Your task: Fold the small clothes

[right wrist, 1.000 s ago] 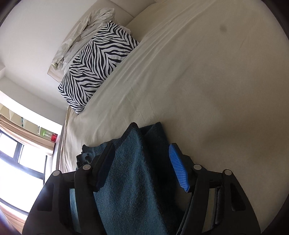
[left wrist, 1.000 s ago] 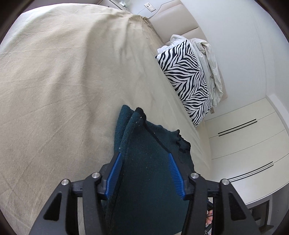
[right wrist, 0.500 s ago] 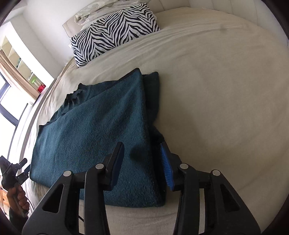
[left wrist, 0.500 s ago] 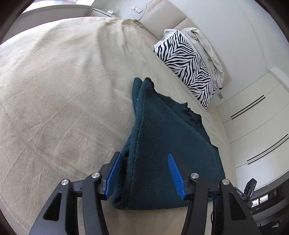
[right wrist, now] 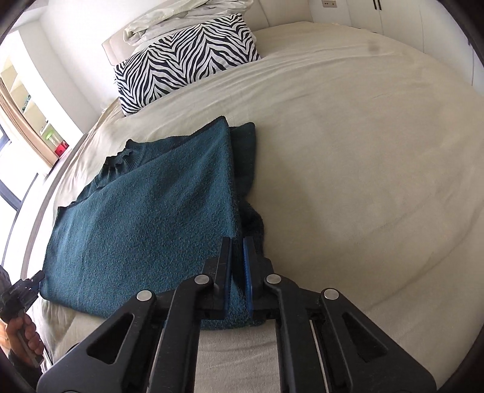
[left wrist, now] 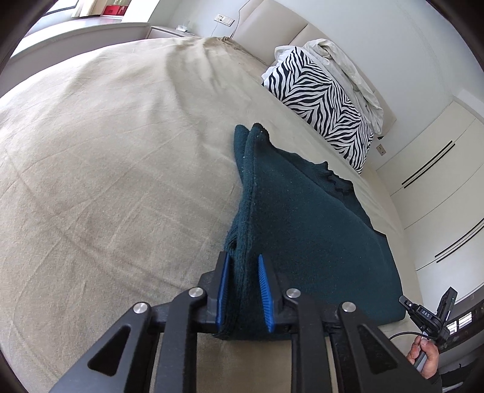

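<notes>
Clamping the teal sweater [left wrist: 314, 241] lying on the bed [left wrist: 106, 151], both jaws having just closed, the left hand-held gripper [left wrist: 243, 290] and right hand-held gripper [right wrist: 237, 272] risk dragging apart the bunched layers if lifted unevenly

- Beyond your grippers the beige bed cover [left wrist: 115, 157] lies bare and wide.
- A zebra pillow [left wrist: 326, 102] and crumpled white bedding [left wrist: 348, 69] block the headboard [left wrist: 272, 18] end.
</notes>
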`<state>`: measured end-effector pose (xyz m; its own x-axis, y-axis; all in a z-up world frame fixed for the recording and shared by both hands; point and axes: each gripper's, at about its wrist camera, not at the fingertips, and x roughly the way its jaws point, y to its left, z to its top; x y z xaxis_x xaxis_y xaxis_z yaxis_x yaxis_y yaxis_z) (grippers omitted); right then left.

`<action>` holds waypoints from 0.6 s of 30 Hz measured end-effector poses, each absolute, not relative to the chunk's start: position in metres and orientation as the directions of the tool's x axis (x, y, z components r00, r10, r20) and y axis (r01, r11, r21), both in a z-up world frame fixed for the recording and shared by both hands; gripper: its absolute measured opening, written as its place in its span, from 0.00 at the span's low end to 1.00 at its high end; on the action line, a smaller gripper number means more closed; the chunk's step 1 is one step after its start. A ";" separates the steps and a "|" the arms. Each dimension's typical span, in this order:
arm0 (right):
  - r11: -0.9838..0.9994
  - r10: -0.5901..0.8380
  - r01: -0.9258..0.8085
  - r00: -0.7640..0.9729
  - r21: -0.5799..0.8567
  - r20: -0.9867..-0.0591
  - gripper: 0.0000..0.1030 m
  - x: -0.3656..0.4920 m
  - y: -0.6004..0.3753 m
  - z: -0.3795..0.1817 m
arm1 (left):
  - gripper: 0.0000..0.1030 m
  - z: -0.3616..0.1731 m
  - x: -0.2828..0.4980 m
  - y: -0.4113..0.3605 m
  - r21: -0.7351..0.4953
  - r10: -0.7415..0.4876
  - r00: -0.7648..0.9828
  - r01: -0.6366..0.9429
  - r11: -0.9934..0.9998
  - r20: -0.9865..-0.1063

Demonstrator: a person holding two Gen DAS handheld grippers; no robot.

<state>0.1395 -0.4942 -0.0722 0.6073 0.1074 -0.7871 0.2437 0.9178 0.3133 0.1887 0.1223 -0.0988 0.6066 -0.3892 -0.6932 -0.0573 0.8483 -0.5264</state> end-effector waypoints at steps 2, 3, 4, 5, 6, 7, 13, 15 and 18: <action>0.921 0.098 0.245 0.606 0.302 -0.790 0.05 0.138 -0.493 -0.071 | 0.17 -0.101 0.189 0.124 -0.525 -0.389 0.601 -0.061 0.849 -0.699; 0.923 0.094 0.244 0.605 0.296 -0.791 0.05 0.137 -0.492 -0.071 | 0.16 -0.102 0.189 0.125 -0.522 -0.387 0.599 -0.062 0.851 -0.701; 0.924 0.088 0.247 0.604 0.291 -0.792 0.05 0.138 -0.492 -0.070 | 0.15 -0.103 0.189 0.125 -0.519 -0.385 0.598 -0.060 0.853 -0.703; 0.922 0.086 0.252 0.607 0.294 -0.790 0.05 0.136 -0.492 -0.069 | 0.14 -0.103 0.190 0.125 -0.512 -0.381 0.597 -0.059 0.857 -0.706; 0.918 0.088 0.256 0.611 0.302 -0.787 0.05 0.135 -0.493 -0.068 | 0.13 -0.103 0.190 0.124 -0.507 -0.378 0.596 -0.057 0.860 -0.709; 0.915 0.090 0.260 0.615 0.310 -0.783 0.05 0.134 -0.494 -0.068 | 0.13 -0.103 0.190 0.124 -0.503 -0.376 0.594 -0.056 0.862 -0.711; 0.901 0.103 0.275 0.615 0.334 -0.782 0.04 0.127 -0.500 -0.066 | 0.11 -0.102 0.191 0.123 -0.484 -0.370 0.584 -0.044 0.874 -0.722; 0.894 0.109 0.284 0.611 0.346 -0.784 0.04 0.125 -0.504 -0.069 | 0.11 -0.103 0.191 0.123 -0.479 -0.370 0.581 -0.039 0.877 -0.725; 0.874 0.125 0.304 0.612 0.378 -0.781 0.04 0.120 -0.511 -0.076 | 0.11 -0.103 0.191 0.122 -0.468 -0.367 0.577 -0.030 0.883 -0.730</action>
<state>0.1199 -0.5106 -0.0763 0.6118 0.1251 -0.7811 0.3039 0.8745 0.3781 0.1909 0.1225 -0.1032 0.5766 -0.3672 -0.7299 -0.0300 0.8832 -0.4680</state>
